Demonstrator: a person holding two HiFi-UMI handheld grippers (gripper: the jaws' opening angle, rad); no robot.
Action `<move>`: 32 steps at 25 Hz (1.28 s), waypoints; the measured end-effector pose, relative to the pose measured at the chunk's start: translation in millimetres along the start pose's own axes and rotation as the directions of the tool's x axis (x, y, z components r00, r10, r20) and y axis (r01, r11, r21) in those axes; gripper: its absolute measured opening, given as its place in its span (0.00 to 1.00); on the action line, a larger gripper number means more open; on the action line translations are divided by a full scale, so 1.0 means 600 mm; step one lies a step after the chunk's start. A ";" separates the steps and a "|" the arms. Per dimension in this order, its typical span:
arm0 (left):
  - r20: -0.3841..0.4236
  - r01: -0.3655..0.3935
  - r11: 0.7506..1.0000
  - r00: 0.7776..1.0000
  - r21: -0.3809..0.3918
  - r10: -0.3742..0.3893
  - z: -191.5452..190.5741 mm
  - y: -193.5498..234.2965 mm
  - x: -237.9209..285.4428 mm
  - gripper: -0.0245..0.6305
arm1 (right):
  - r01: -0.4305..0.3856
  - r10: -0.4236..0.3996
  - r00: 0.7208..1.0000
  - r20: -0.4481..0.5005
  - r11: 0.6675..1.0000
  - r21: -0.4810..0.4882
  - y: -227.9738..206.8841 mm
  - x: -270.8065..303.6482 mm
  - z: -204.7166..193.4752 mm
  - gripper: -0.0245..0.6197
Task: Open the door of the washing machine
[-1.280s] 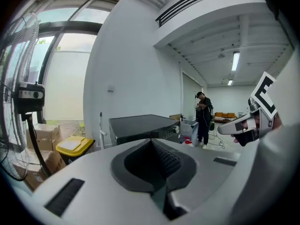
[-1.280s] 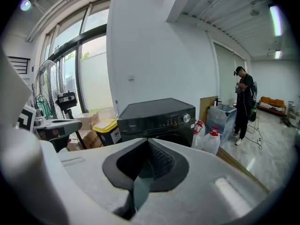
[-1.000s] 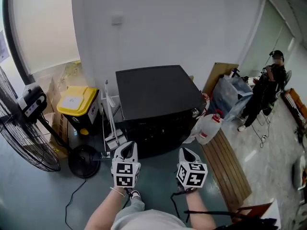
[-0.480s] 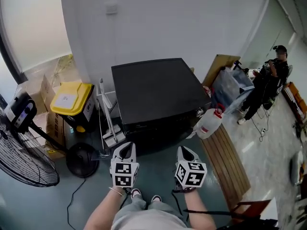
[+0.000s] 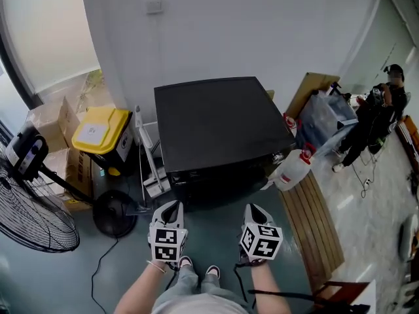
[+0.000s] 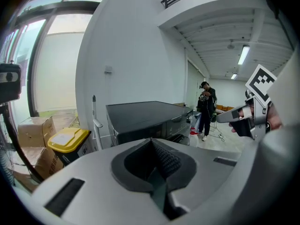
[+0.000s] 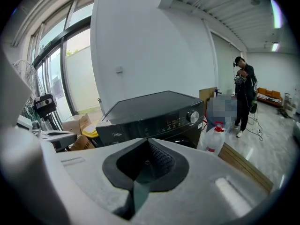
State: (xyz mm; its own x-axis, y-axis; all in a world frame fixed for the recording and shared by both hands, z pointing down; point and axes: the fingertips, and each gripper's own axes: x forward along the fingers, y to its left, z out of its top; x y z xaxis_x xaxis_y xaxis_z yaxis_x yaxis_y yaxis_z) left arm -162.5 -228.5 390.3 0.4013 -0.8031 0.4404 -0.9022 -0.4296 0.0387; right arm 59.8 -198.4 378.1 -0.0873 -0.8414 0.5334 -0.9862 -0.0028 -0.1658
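A black front-loading washing machine (image 5: pixel 219 126) stands against the white wall; its control panel with a round knob (image 7: pixel 191 116) faces me, and the door below is mostly hidden behind my grippers. My left gripper (image 5: pixel 171 209) hovers in front of the machine's lower left, jaws shut and empty (image 6: pixel 152 144). My right gripper (image 5: pixel 254 212) hovers in front of its lower right, jaws also shut on nothing (image 7: pixel 149 146). Neither touches the machine.
A yellow-lidded bin (image 5: pixel 101 133) and cardboard boxes (image 5: pixel 52 120) sit left of the machine, with a standing fan (image 5: pixel 39 208) nearer. A white jug (image 5: pixel 291 170), a wooden bench (image 5: pixel 314 231) and bags lie right. A person (image 5: pixel 376 120) stands far right.
Both grippers have sunk a little and edged closer to the machine's front. The head view shifted slightly, showing more of the floor by the fan.
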 end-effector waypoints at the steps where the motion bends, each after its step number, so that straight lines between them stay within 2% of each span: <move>1: -0.008 -0.002 1.000 1.000 0.003 0.002 -0.005 0.000 0.004 0.04 | 0.000 0.000 1.000 -0.006 1.000 0.005 -0.003 0.007 -0.005 0.05; 8: -0.061 0.015 1.000 0.998 -0.004 -0.015 -0.054 -0.005 0.056 0.04 | -0.001 0.003 0.998 -0.065 0.999 0.034 -0.024 0.063 -0.060 0.05; 15: -0.097 0.022 0.999 0.995 -0.046 -0.027 -0.127 -0.015 0.117 0.04 | 0.012 -0.006 0.992 -0.125 0.999 0.053 -0.052 0.105 -0.129 0.05; 19: -0.116 0.031 0.999 0.993 -0.043 -0.036 -0.168 -0.020 0.148 0.04 | 0.023 -0.015 0.989 -0.147 0.998 0.052 -0.069 0.129 -0.158 0.05; 28: -0.165 0.018 0.998 0.986 -0.064 -0.028 -0.258 0.007 0.201 0.04 | 0.026 -0.018 0.982 -0.188 0.999 0.039 -0.072 0.188 -0.221 0.05; 32: -0.170 0.018 0.998 0.985 -0.066 -0.029 -0.278 0.016 0.219 0.04 | 0.028 -0.020 0.979 -0.201 0.999 0.038 -0.073 0.206 -0.238 0.05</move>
State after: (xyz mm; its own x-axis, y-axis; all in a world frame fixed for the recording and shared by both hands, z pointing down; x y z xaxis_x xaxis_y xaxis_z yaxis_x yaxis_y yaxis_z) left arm -144.7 -269.2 597.8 0.3948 -0.7083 0.5852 -0.9031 -0.4162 0.1056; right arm 72.0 -225.1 569.8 -0.0939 -0.7153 0.6925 -0.9822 -0.0473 -0.1820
